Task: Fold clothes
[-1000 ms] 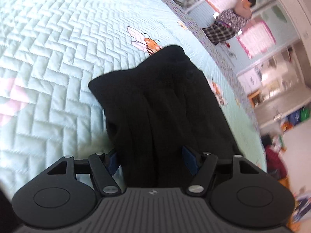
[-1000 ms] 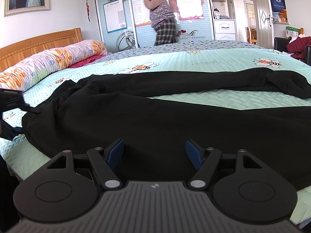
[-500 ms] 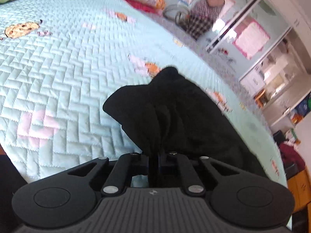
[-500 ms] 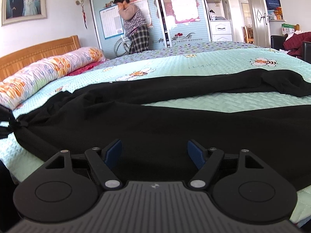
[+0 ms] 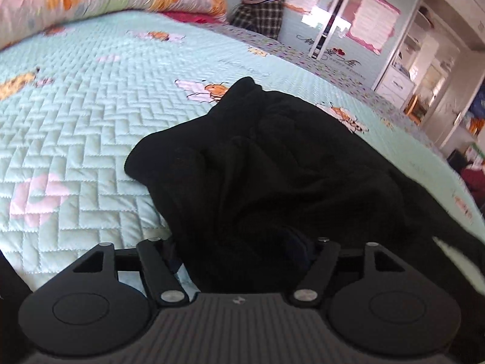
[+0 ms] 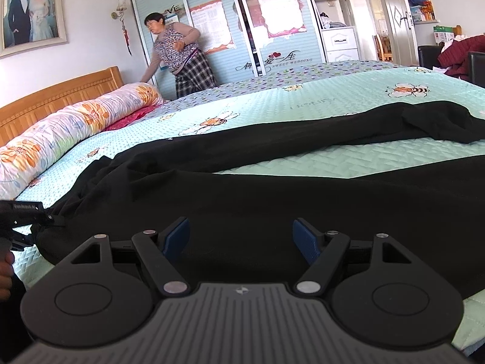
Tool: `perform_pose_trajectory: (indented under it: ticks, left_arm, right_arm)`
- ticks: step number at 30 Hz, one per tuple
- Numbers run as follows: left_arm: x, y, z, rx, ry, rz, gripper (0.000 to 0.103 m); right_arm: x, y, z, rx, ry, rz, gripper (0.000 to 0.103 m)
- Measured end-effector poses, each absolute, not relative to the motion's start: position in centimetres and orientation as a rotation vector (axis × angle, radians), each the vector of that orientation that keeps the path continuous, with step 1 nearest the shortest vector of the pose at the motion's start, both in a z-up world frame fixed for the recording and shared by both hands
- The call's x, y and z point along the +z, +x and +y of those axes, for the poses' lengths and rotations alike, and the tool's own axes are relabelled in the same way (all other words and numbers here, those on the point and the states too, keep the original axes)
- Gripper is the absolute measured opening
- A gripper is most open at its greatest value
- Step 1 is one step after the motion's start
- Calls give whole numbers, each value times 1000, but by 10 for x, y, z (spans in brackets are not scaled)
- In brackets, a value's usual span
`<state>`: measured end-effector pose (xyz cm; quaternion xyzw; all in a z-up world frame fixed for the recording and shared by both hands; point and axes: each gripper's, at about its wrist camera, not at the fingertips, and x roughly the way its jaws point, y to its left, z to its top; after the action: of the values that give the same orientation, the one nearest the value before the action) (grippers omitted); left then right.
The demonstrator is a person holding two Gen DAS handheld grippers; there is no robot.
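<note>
Left wrist view: your left tool (image 5: 242, 248) hangs low over the near edge of the bed, its jaws opening, with a bunched end of the black garment (image 5: 272, 163) lying between them; the cloth hides the pads, so you cannot tell whether either one touches it.
Right wrist view: your right tool (image 6: 241, 239) has its jaws spread wide, both blue pads (image 6: 306, 241) bare and clear of the cloth, nothing gripped.
Black garment: it sprawls across the mint quilted bedspread (image 5: 75, 127), one long dark band (image 6: 303, 130) running toward the far right of the bed and a broader mass (image 6: 303, 206) lying just ahead of your right tool, with a strip of bedspread showing between the two.
Garment's left end: seen from the right wrist, it gathers at the bed's near left edge, where your left tool (image 6: 33, 223) meets it.
Bedspread: pale green, stitched in a zigzag pattern and printed with bees (image 5: 209, 91).
Rolled quilt: a floral bundle (image 6: 75, 133) lies along the wooden headboard (image 6: 60, 97), well apart from the garment.
Background: a person (image 6: 178, 57) in a patterned top and checked skirt leans toward the rolled quilt, in front of sliding wardrobe doors (image 6: 272, 24); a framed wedding portrait (image 6: 30, 12) hangs on the wall.
</note>
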<state>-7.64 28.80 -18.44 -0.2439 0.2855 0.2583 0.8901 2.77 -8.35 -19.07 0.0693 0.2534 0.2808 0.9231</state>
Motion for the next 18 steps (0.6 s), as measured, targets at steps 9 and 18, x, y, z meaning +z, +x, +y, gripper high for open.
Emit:
perform_pose_trajectory:
  ticks: [9, 18]
  left_arm:
    - [-189, -75, 288, 532, -476, 580, 75]
    - [-190, -77, 289, 524, -480, 575, 75]
  right_arm:
    - [-192, 30, -85, 570, 147, 531, 75]
    - [-194, 31, -83, 569, 136, 541, 75]
